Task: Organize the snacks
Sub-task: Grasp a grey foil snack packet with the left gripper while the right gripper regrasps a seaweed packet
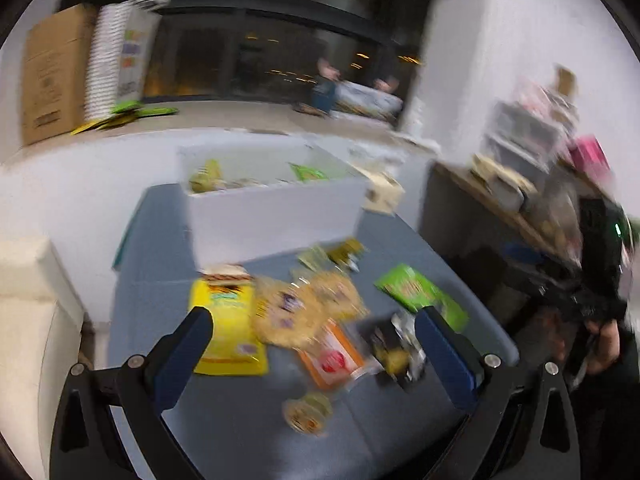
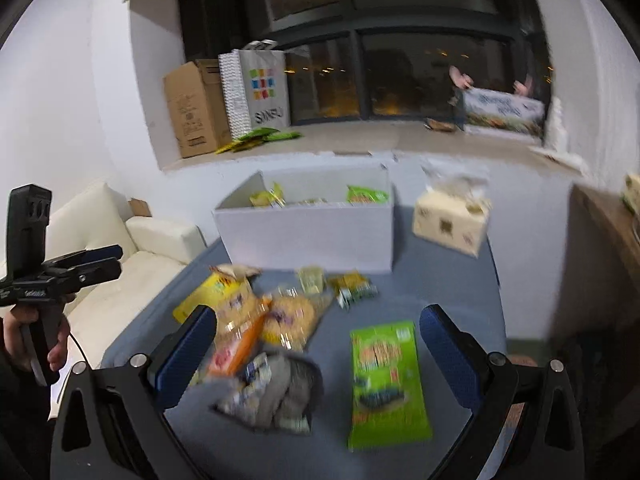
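Snack packets point(image 2: 276, 320) crowd the blue table's point(image 2: 452, 280) middle. Bare surface lies at 3 o'clock of the green packet point(image 2: 386, 384). At 12 o'clock the white box point(image 2: 308, 236) blocks passage, tissue box point(image 2: 452, 220) beside it.

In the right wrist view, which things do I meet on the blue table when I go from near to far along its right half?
Green snack bag → small yellow-green packets → white box with snacks inside, and the tissue pack to its right.
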{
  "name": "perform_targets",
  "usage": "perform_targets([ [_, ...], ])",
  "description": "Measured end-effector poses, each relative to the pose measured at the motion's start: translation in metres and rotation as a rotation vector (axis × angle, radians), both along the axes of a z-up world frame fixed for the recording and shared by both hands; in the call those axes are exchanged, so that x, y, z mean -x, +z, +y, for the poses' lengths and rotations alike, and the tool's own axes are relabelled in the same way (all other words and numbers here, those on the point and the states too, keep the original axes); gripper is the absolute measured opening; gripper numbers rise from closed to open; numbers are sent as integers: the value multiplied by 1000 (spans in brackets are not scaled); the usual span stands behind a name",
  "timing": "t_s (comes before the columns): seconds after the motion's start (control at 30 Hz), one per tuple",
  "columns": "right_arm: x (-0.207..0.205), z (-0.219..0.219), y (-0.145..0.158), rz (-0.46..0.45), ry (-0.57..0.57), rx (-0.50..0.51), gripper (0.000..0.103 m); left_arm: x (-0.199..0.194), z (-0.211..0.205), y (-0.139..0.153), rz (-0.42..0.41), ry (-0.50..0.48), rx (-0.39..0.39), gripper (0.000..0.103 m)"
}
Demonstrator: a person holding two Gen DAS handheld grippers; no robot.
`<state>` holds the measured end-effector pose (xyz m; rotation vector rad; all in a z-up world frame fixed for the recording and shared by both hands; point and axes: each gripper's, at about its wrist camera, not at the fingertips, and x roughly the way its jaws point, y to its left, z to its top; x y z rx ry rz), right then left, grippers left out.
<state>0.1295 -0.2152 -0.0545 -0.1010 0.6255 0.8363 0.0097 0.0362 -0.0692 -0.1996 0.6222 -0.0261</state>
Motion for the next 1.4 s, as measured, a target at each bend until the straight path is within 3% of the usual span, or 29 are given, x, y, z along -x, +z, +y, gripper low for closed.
perform_targets([
  [0.1,7,-14,-15,38,-15,3,103,-7,-20,-5,35,-48,-36,103],
  [0.37,7,-46,-26,77,-89,-42,103,-48,-66,-27,135,-222,-6,103],
  [0.53,9,-57,-21,69,-98,-68,103,-94,-80,-54,248,-321,118,103],
  [0.67,11,-58,-21,65,-96,-64,103,-124,-74,-74,330,-307,248,103],
  [1.0,13,-57,-28,76,-94,-49,103,-146,-83,-103,419,-305,243,101],
  [1.03,13,-57,-29,78,-91,-49,103,-146,-86,-104,419,-311,235,90],
  [1.07,13,-57,-30,79,-89,-46,103,-145,-86,-105,422,-311,231,62],
  [1.17,14,-55,-32,77,-89,-33,103,-145,-87,-108,420,-320,213,50],
  [1.23,15,-54,-33,78,-86,-30,103,-137,-92,-98,371,-311,148,44],
  [1.4,9,-53,-41,88,-102,13,103,-102,-89,-47,171,-288,89,38],
])
